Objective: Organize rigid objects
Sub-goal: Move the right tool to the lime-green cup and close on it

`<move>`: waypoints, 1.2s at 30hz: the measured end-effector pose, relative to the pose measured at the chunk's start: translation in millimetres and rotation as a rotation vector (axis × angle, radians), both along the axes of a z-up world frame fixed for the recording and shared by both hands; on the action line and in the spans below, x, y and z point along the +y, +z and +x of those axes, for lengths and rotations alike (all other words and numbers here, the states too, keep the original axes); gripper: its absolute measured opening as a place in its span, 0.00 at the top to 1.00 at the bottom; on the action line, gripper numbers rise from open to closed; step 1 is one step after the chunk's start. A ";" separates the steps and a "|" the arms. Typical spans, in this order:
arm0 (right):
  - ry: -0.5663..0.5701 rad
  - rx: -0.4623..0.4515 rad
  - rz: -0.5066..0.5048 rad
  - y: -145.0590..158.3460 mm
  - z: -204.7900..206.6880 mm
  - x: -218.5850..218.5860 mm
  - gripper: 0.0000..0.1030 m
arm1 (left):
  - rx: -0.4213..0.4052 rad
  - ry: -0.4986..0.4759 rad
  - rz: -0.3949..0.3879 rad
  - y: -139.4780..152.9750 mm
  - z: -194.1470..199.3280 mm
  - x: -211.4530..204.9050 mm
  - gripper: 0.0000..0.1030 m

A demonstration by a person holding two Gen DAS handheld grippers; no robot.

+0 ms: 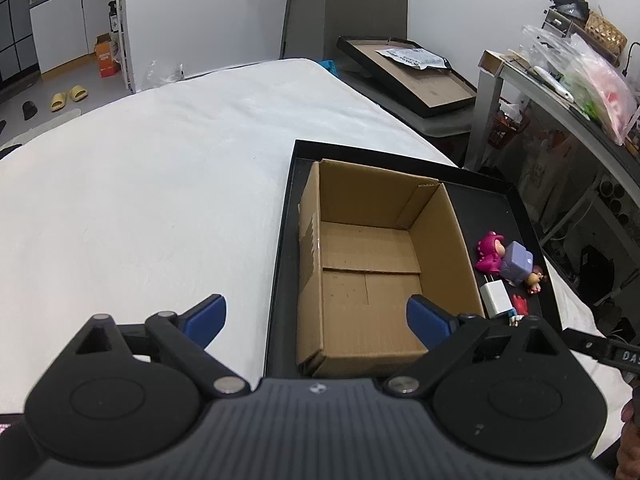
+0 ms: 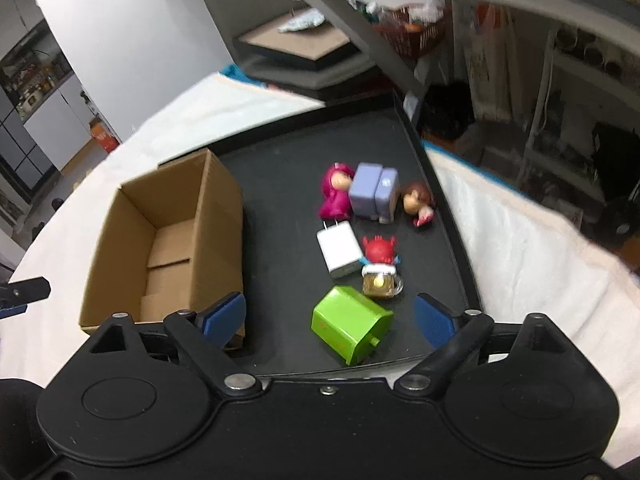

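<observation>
Both my left claw and right claw gape wide, empty, above the black tray holding a cardboard box.

The left gripper hangs with its blue-padded fingers spread wide, nothing between them. Below sits a black tray on a white cloth, holding an open, empty cardboard box. Beside the box — on its right — lie a magenta figure, a lilac block, a white charger and a small brown-haired doll, crowded together.
</observation>
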State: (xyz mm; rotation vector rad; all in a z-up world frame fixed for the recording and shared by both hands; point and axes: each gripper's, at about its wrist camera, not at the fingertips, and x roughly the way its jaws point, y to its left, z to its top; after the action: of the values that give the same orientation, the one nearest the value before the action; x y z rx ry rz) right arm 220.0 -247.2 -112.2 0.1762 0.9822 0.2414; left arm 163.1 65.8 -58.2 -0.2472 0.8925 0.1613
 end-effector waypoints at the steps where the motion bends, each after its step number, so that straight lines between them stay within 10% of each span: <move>1: -0.003 0.017 -0.009 -5.5 3.4 1.6 0.13 | 0.007 -0.004 -0.001 -2.0 4.0 -0.7 0.06; 21: -0.002 0.193 -0.126 -65.4 54.3 34.5 0.12 | 0.172 -0.017 -0.025 -60.9 54.1 4.7 0.11; 27: 0.036 0.194 -0.203 -74.0 60.1 46.4 0.34 | 0.195 -0.029 -0.046 -64.1 61.4 6.8 0.37; 36: 0.041 0.112 -0.181 -55.2 51.2 43.1 0.35 | 0.212 -0.050 -0.023 -65.4 61.9 5.0 0.87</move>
State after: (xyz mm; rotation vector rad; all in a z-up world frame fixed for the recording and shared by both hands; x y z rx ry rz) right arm 271.1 -204.1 -167.4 0.0037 1.1140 0.1803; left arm 225.0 70.8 -123.6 -0.2321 1.1102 0.1320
